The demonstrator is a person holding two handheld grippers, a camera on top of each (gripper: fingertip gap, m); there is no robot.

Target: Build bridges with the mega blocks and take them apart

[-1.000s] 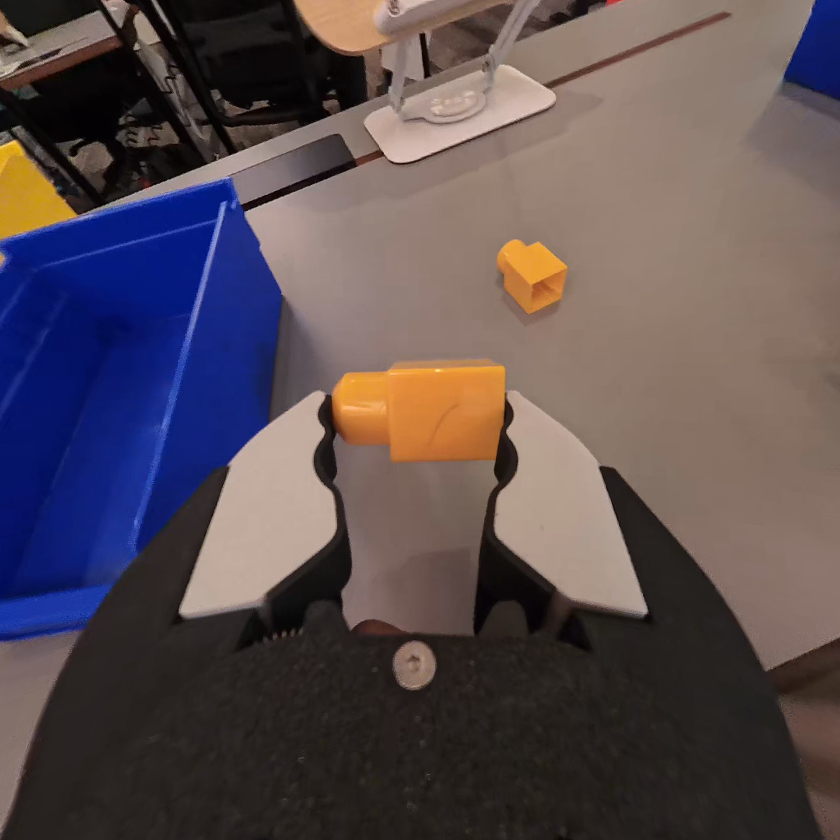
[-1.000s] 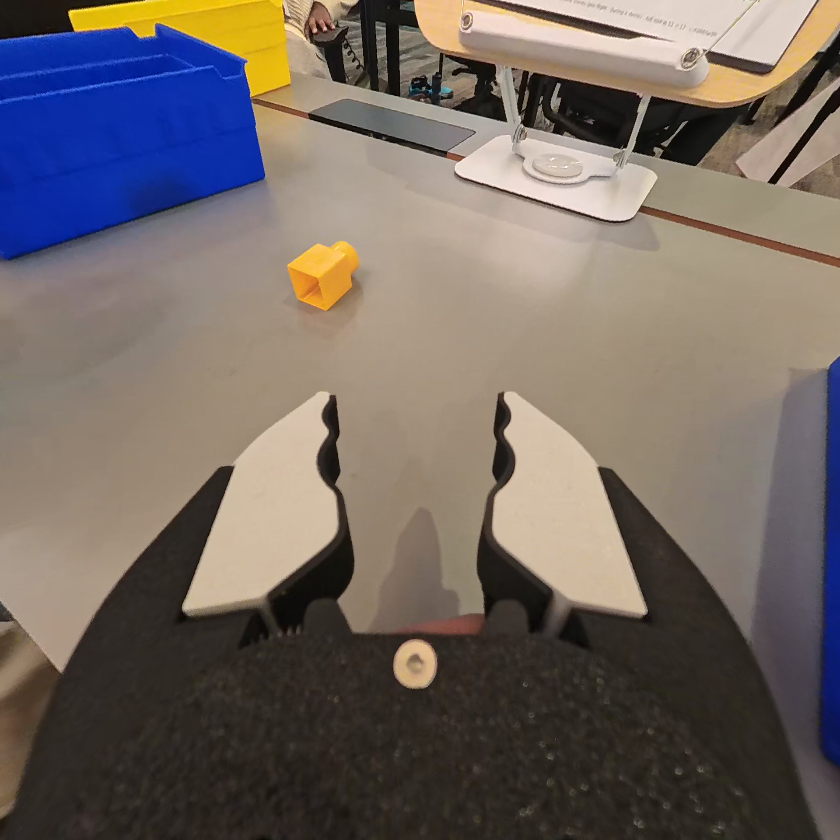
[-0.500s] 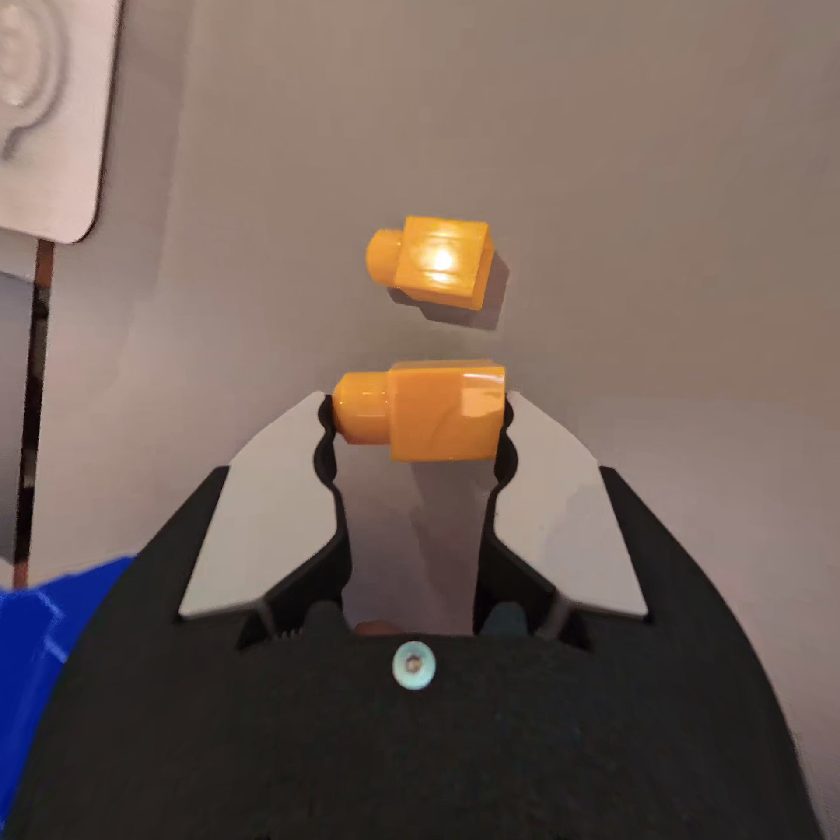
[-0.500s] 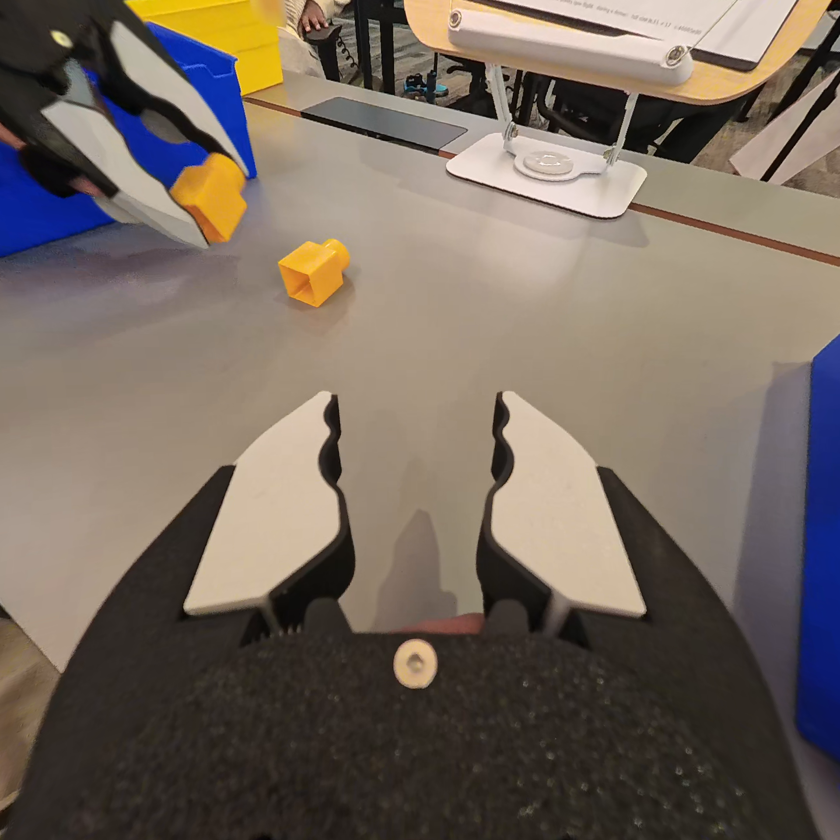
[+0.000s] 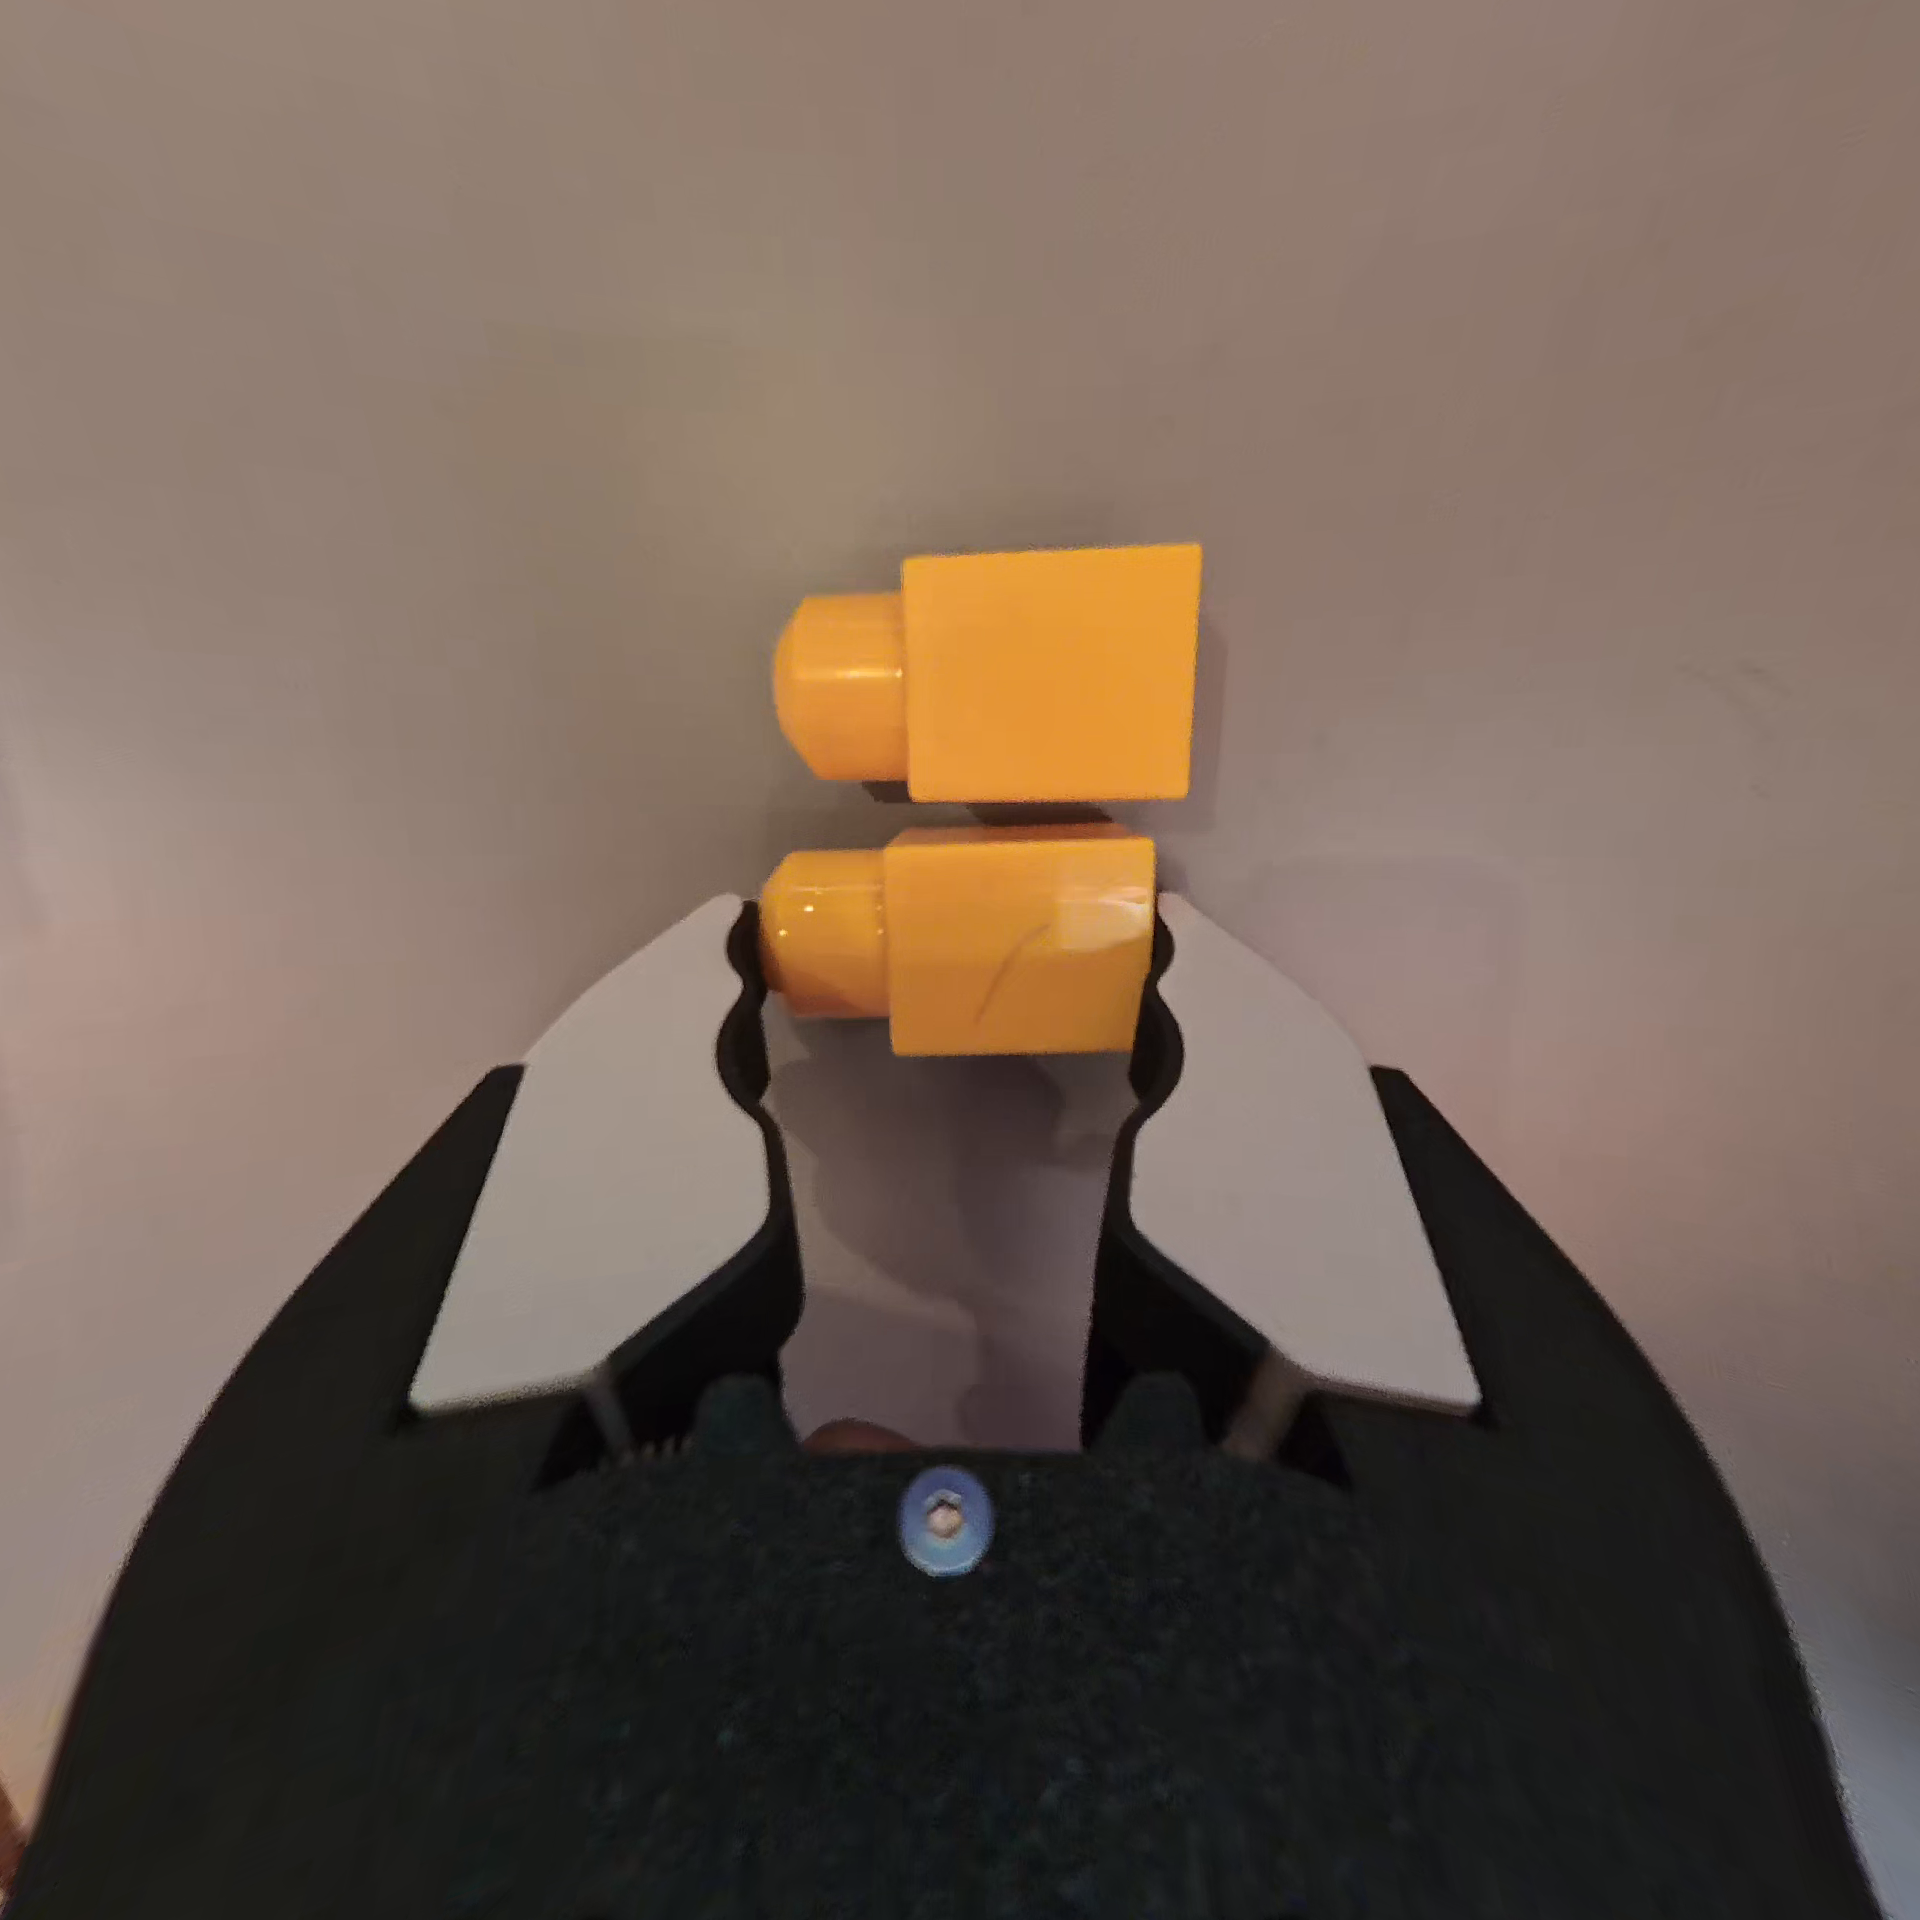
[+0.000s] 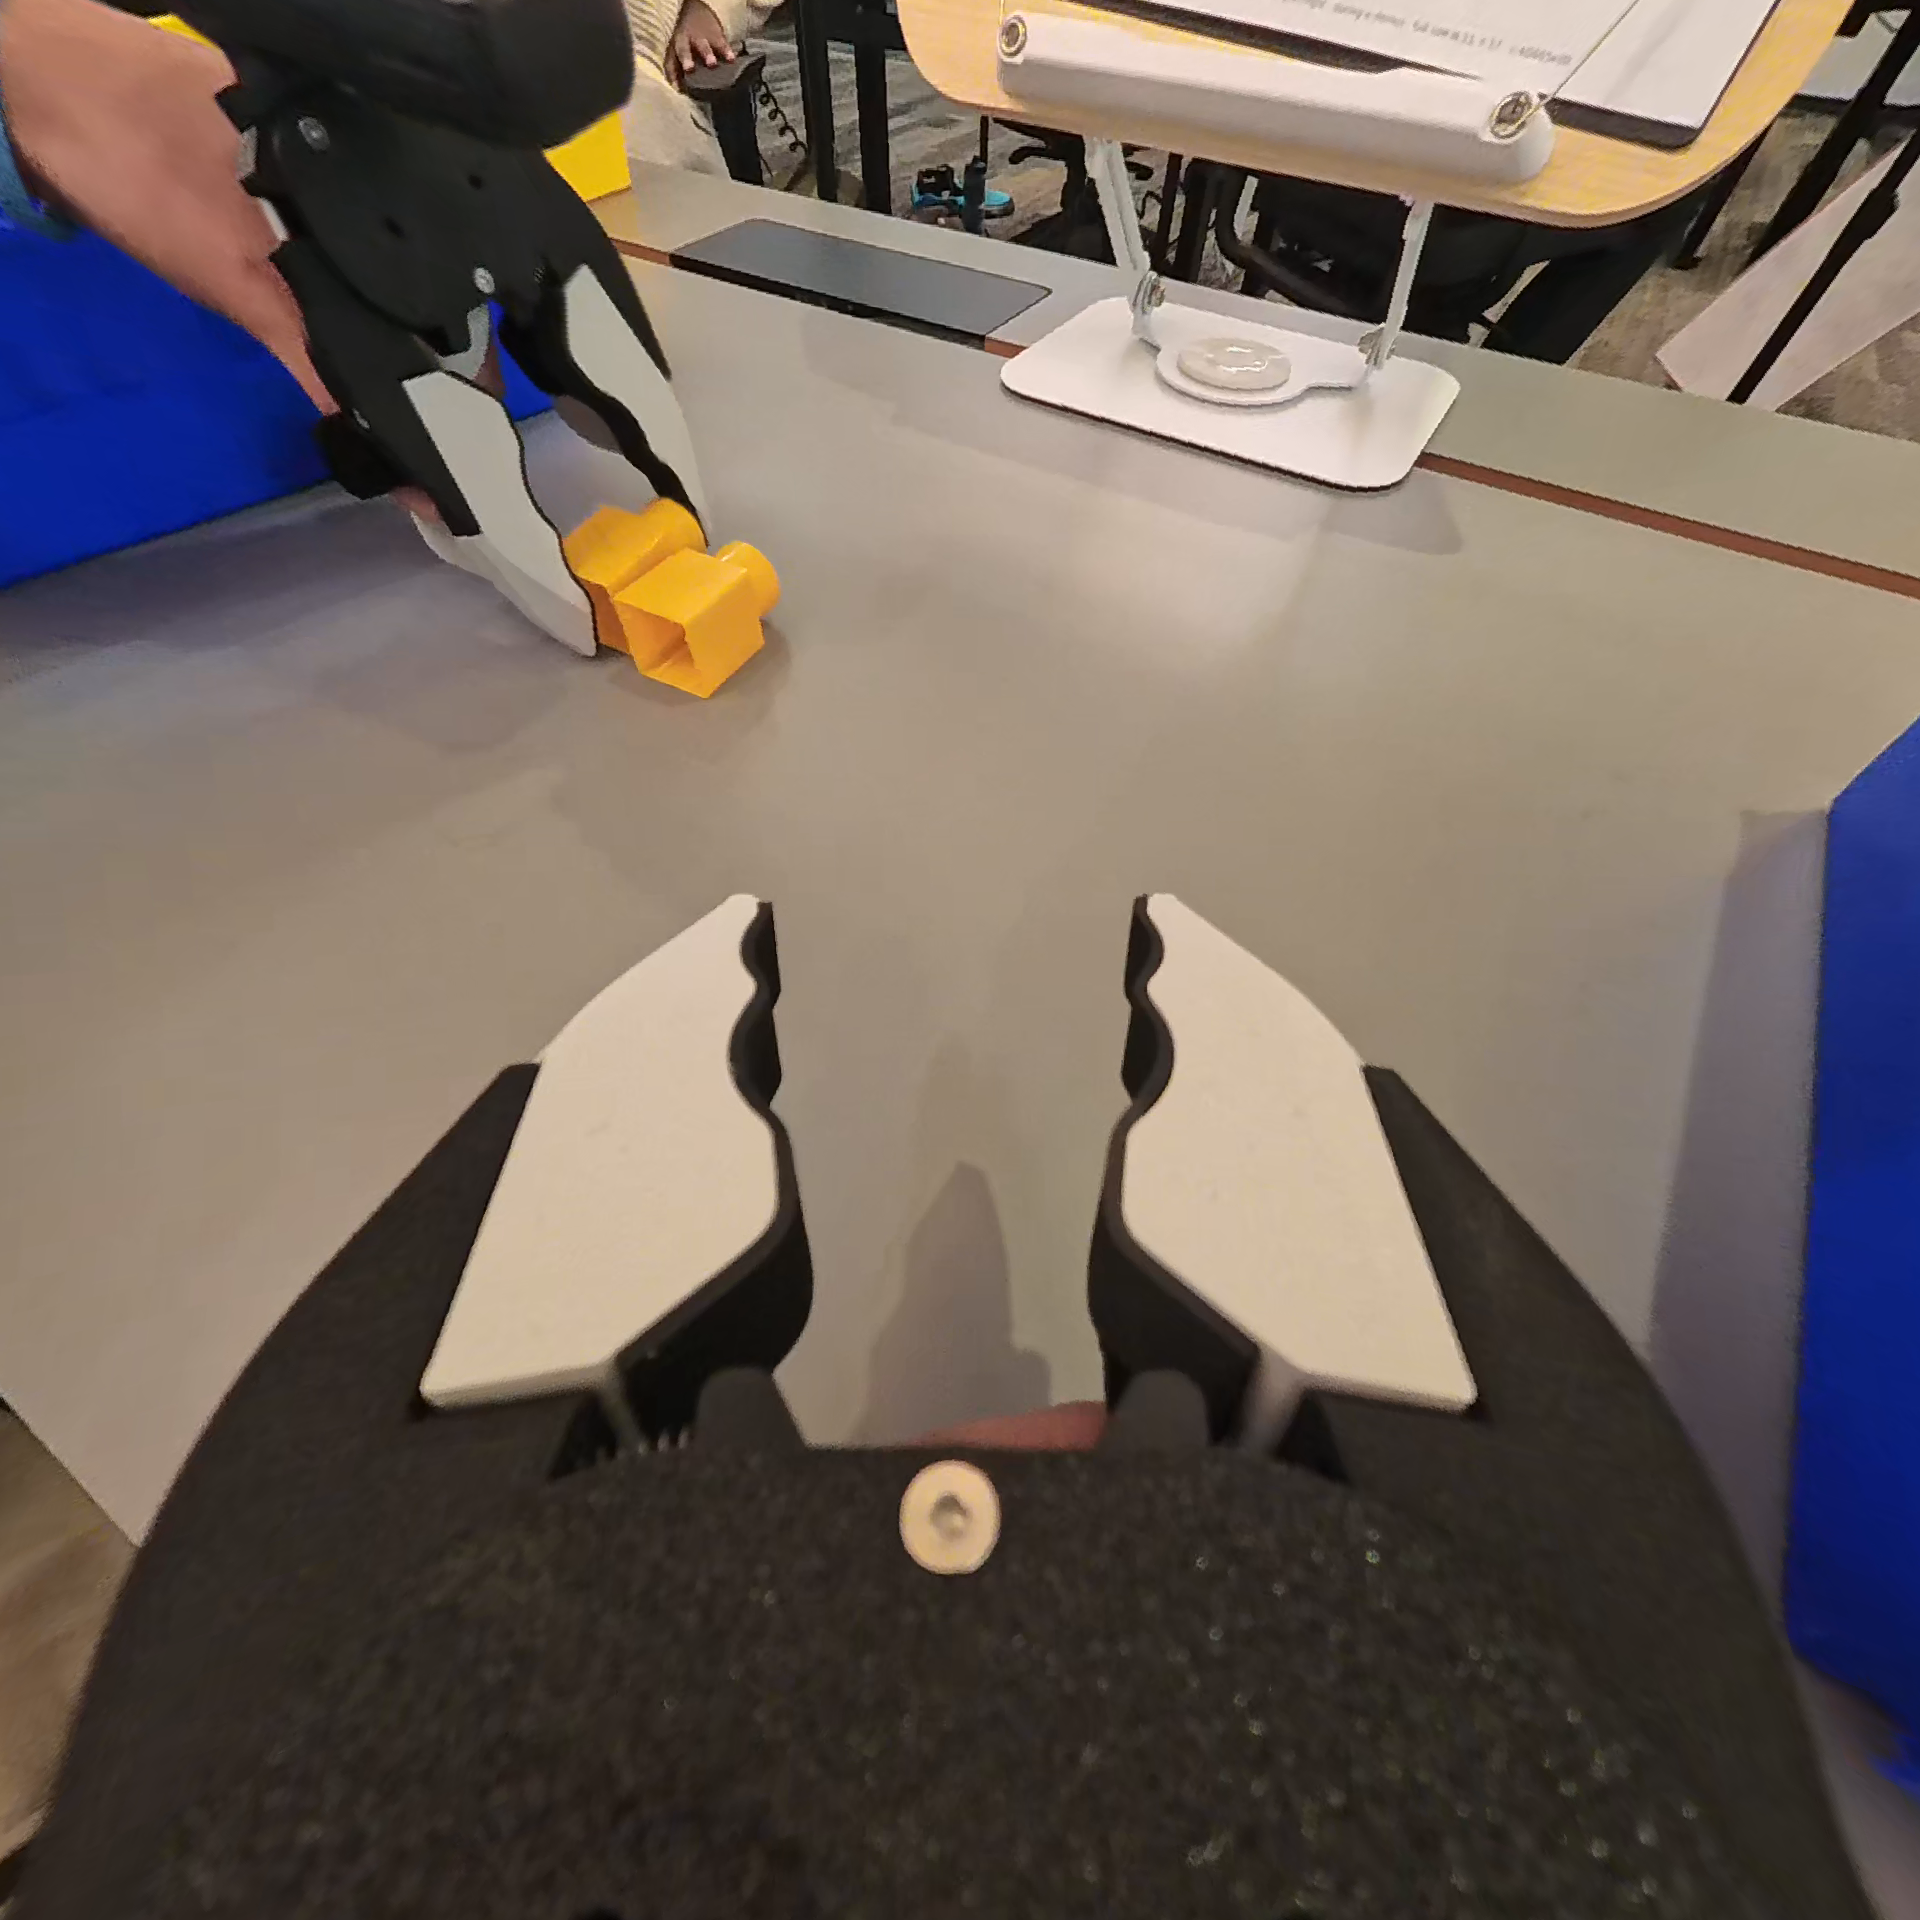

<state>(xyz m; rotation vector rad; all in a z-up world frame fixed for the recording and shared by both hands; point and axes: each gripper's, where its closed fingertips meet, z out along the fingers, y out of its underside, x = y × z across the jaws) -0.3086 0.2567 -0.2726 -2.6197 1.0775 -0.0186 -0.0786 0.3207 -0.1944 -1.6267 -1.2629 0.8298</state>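
Observation:
My left gripper [image 5: 951, 940] is shut on an orange mega block [image 5: 1013, 945], held sideways with its stud pointing left, low over the grey table [image 5: 416, 520]. A second orange block [image 5: 1044, 675] lies on the table right beside it, stud also to the left. In the right wrist view the left gripper [image 6: 634, 566] points down at far left with its held block [image 6: 623, 545] against the lying block [image 6: 696, 618]. My right gripper [image 6: 951, 925] is open and empty over the table's near part.
A blue bin [image 6: 114, 416] stands at the far left behind the left gripper, with a yellow bin [image 6: 592, 156] behind it. Another blue bin [image 6: 1870, 1143] is at the right edge. A white stand base [image 6: 1236, 400] and a dark panel [image 6: 862, 275] sit at the back. Left tips to right tips: about 25 centimetres.
My left gripper has swung from the blue bin over the table and come down with its block, right next to the lying block. The right gripper has stayed open and nearly still.

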